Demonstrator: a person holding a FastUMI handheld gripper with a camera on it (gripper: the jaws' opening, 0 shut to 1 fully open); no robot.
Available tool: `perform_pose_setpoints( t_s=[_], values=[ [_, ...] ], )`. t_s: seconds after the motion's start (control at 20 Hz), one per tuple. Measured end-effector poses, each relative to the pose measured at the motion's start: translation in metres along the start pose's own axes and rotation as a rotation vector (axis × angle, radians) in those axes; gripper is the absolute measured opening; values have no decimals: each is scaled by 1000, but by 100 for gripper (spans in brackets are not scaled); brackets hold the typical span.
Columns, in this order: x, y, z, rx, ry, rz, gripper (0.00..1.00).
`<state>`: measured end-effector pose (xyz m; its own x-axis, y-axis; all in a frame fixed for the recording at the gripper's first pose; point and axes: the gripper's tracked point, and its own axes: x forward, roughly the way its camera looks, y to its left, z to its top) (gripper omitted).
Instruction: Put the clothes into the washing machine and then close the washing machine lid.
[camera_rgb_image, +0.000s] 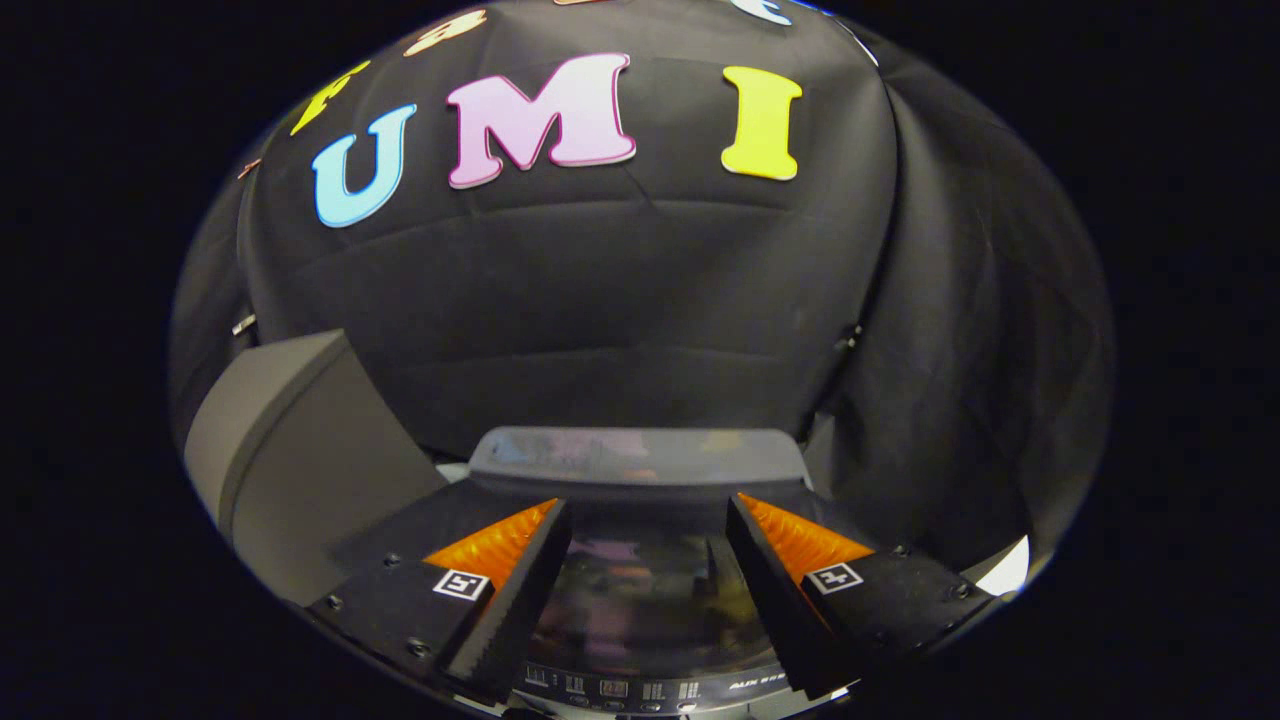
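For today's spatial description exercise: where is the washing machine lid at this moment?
In the gripper view the washing machine lid lies flat, directly below and between the open gripper fingers, its back edge against the black cloth wall and a grey box to its left.

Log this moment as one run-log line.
gripper: open, nothing between fingers | washing machine lid: glossy, looks closed, under fingers | control panel: nearest the gripper | grey box: beside the machine | clothes: not seen

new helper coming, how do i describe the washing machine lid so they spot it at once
Below the black cloth wall, look between the open gripper fingers. The washing machine lid is the dark glossy pane there, unlike the matte grey box beside it.
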<state>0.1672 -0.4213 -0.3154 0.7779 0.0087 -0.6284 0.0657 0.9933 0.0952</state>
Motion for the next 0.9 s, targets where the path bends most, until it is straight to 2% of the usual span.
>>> perform_pose_setpoints(
  t_s=[0.1, 0.25, 0.5, 0.65, 0.9],
  values=[
    [-11, 7, -4, 20, -16, -1, 99],
    [-32, 31, 17, 29, -95, 24, 99],
    [-66, 92, 84, -25, -279, 88, 99],
    [-81, 123, 119, 4, -373, 129, 99],
    [-118, 147, 169, 42, -518, 153, 99]
  ],
)
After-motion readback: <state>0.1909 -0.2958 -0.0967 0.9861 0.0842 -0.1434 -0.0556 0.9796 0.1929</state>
